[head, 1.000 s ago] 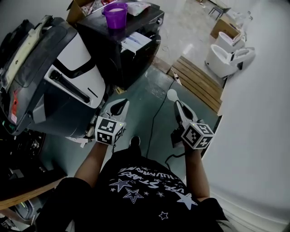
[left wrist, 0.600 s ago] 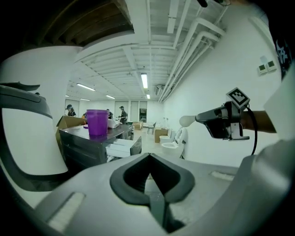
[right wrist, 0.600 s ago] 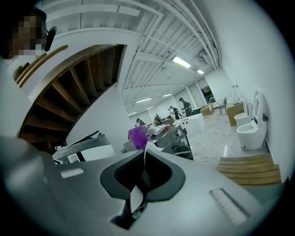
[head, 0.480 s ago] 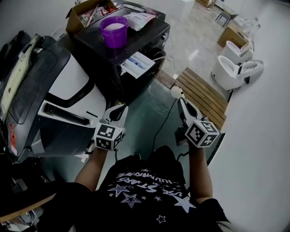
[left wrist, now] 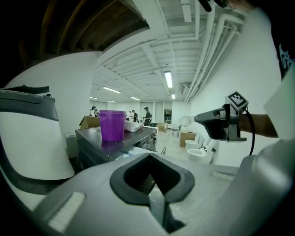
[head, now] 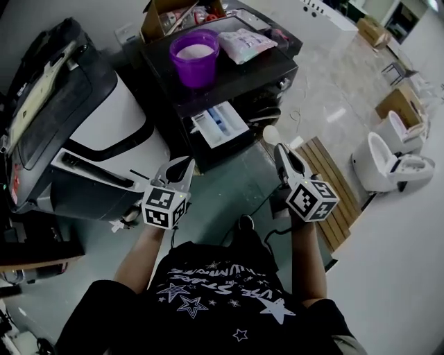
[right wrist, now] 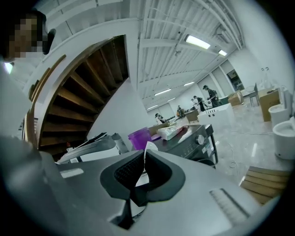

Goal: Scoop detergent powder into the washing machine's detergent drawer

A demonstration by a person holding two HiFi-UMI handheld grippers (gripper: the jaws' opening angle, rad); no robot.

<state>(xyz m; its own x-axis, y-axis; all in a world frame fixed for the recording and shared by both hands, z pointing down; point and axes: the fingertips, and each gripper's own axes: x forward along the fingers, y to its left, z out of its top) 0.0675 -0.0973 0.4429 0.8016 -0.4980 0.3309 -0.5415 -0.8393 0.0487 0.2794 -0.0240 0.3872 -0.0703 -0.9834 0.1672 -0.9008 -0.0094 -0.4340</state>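
Observation:
A black washing machine (head: 263, 76) stands ahead with its detergent drawer (head: 220, 125) pulled open. On its top sit a purple cup (head: 196, 55) holding white powder and a detergent bag (head: 248, 43). My right gripper (head: 279, 148) is shut on a white spoon (head: 270, 134), whose bowl hovers just right of the drawer. My left gripper (head: 185, 164) is shut with nothing in it, low and to the drawer's left. The left gripper view shows the cup (left wrist: 112, 124) and the spoon (left wrist: 185, 121). In the right gripper view the spoon (right wrist: 147, 150) rises between the jaws, with the cup (right wrist: 139, 138) behind it.
A large white and grey appliance (head: 104, 132) stands at the left. A cardboard box (head: 166, 12) sits behind the cup. A wooden pallet (head: 334, 182) and white toilets (head: 388, 156) are at the right. A cable runs over the floor.
Both grippers have come closer to the washing machine. The open drawer and the purple cup now lie directly ahead of them. The right gripper still holds the spoon.

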